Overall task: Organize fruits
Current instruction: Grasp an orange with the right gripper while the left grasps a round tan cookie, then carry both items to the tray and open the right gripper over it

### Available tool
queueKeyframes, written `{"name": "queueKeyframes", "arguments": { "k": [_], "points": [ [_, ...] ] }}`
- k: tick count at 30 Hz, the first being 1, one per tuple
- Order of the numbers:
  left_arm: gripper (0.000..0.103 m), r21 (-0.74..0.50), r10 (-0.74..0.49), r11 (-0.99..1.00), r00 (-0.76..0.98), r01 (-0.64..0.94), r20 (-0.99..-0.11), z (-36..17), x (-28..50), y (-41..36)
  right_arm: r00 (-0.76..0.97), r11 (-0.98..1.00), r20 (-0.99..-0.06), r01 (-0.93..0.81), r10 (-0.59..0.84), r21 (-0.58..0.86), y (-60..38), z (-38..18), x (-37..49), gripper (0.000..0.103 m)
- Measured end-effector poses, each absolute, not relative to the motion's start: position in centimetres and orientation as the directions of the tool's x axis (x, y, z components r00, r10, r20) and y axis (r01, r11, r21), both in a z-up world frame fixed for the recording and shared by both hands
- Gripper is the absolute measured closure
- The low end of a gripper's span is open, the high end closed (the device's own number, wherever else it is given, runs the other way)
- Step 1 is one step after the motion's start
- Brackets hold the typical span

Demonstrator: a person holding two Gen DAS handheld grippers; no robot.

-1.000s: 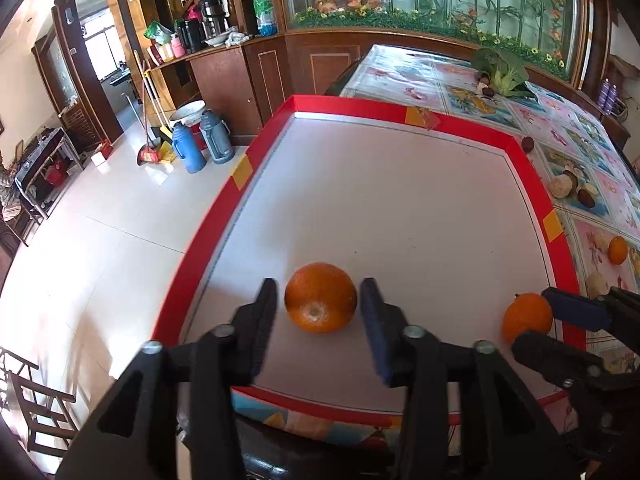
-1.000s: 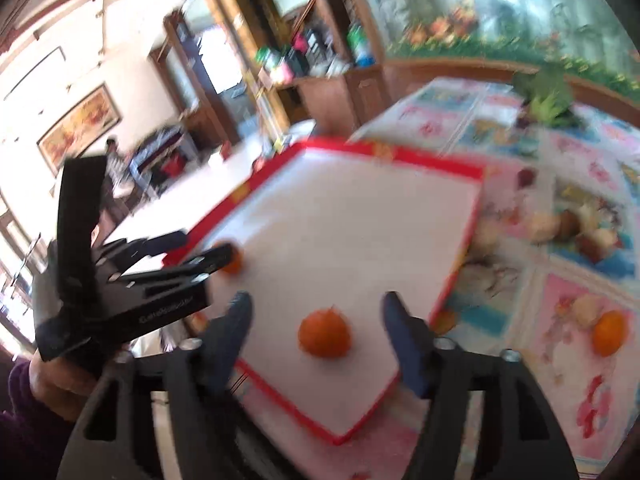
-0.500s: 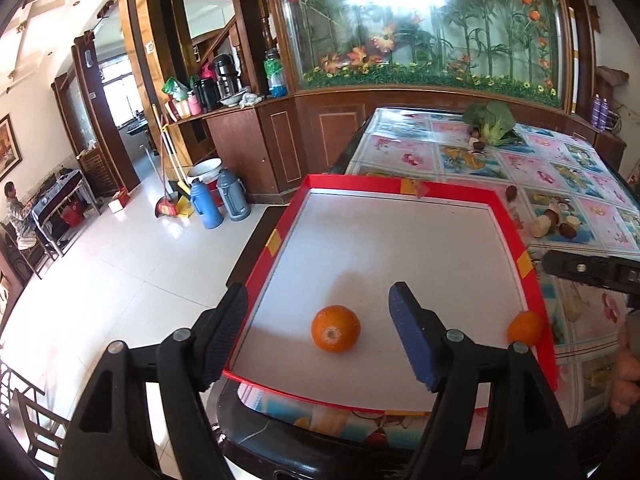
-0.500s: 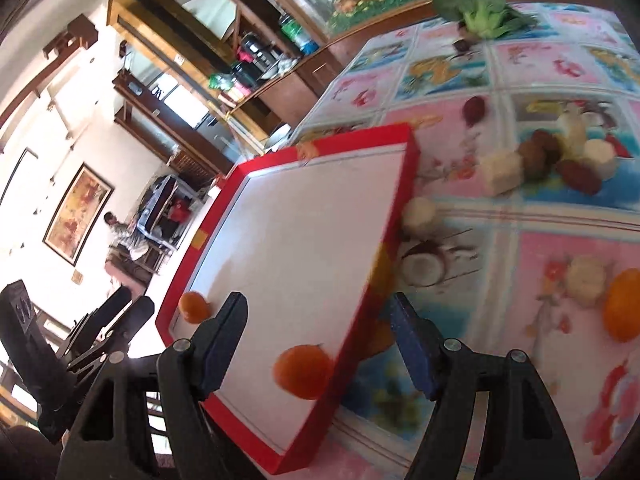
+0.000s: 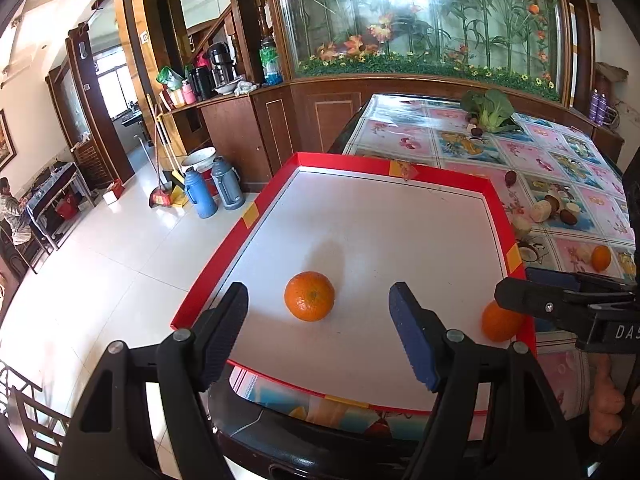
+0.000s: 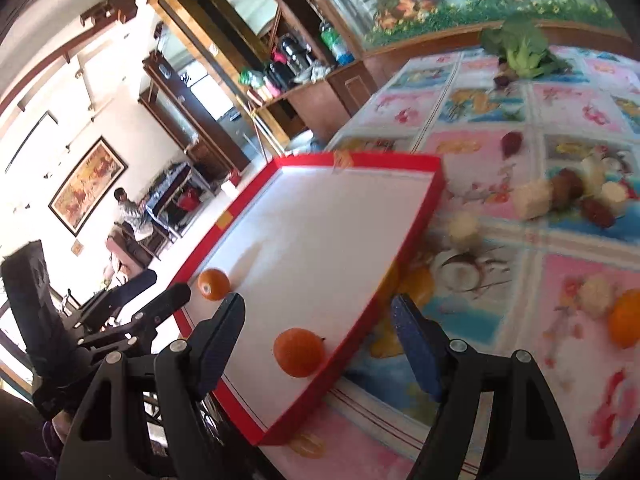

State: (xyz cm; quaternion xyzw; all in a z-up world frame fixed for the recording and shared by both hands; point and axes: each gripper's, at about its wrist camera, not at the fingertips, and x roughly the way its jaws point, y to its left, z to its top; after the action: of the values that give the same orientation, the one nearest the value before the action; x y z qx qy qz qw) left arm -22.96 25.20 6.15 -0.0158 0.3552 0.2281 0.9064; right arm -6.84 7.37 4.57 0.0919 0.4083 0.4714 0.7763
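A red-rimmed white tray (image 5: 224,268) lies on the table and holds two oranges. One orange (image 5: 309,296) rests near the tray's front, just beyond my left gripper (image 5: 317,294), which is open and clear of it. The second orange (image 6: 298,352) sits in the tray's near right corner, below and ahead of my right gripper (image 6: 318,302). The right jaws stand wide, opening a little, with nothing pressed between them. A third orange (image 6: 626,318) lies on the flowered cloth to the right. In the left wrist view the right gripper (image 5: 514,282) partly covers the corner orange (image 5: 500,322).
On the cloth right of the tray lie pale mushrooms and dark fruits (image 6: 560,196), a coconut half (image 6: 456,272) and a leafy green vegetable (image 5: 488,110) at the far end. The table's left edge drops to a tiled floor with blue flasks (image 5: 200,192).
My left gripper has let go of the orange, opened wide and drawn back and up. The right gripper has swung right and rolled; the corner orange now sits lower between its fingers.
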Motion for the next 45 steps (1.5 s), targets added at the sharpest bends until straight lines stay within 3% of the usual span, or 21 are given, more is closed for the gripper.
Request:
{"name": "queueKeyframes", "arguments": {
  "k": [5,11,15,19,27,30,34,40,45],
  "points": [
    [0.029,0.128,0.375,0.913,0.674,-0.387,-0.636,6.8,-23.1,23.8,0.370,0.618,-0.513,-0.614,0.775,0.491,0.4,6.3,-5.4,0.027],
    [0.029,0.094,0.220,0.974,0.752,-0.207,-0.621,7.6,-22.2,18.3,0.476,0.741,-0.579,-0.533,0.662,0.409,-6.1,6.0,-3.6,0.027],
    [0.029,0.109,0.107,0.993,0.779,-0.050,-0.618,7.7,-21.3,13.5,0.479,0.778,-0.635,-0.525,0.605,0.345,-6.1,4.8,-2.9,0.039],
    [0.029,0.047,-0.017,0.997,0.755,0.064,-0.656,6.7,-19.6,10.0,0.446,0.779,-0.685,-0.553,0.576,0.296,-5.1,3.3,-2.7,0.052],
    [0.030,0.002,-0.076,0.993,0.674,0.114,-0.735,3.4,-16.0,7.9,0.440,0.791,-0.735,-0.574,0.515,0.210,-3.4,1.9,-2.1,0.059],
    [0.040,-0.020,-0.101,0.991,0.641,0.132,-0.761,2.5,-14.6,7.7,0.430,0.792,-0.752,-0.578,0.500,0.196,-3.0,1.5,-1.7,0.063],
    [0.045,-0.031,-0.113,0.989,0.609,0.144,-0.785,1.7,-13.3,7.2,0.425,0.787,-0.755,-0.586,0.499,0.191,-2.7,1.4,-1.7,0.072],
    [0.065,-0.068,-0.140,0.987,0.563,0.147,-0.815,0.7,-12.0,7.0,0.423,0.789,-0.750,-0.579,0.508,0.208,-3.0,1.4,-1.7,0.073],
    [0.072,-0.050,-0.129,0.987,0.568,0.152,-0.813,0.7,-11.5,6.5,0.423,0.793,-0.736,-0.556,0.529,0.250,-3.7,1.6,-1.4,0.073]
  ]
}}
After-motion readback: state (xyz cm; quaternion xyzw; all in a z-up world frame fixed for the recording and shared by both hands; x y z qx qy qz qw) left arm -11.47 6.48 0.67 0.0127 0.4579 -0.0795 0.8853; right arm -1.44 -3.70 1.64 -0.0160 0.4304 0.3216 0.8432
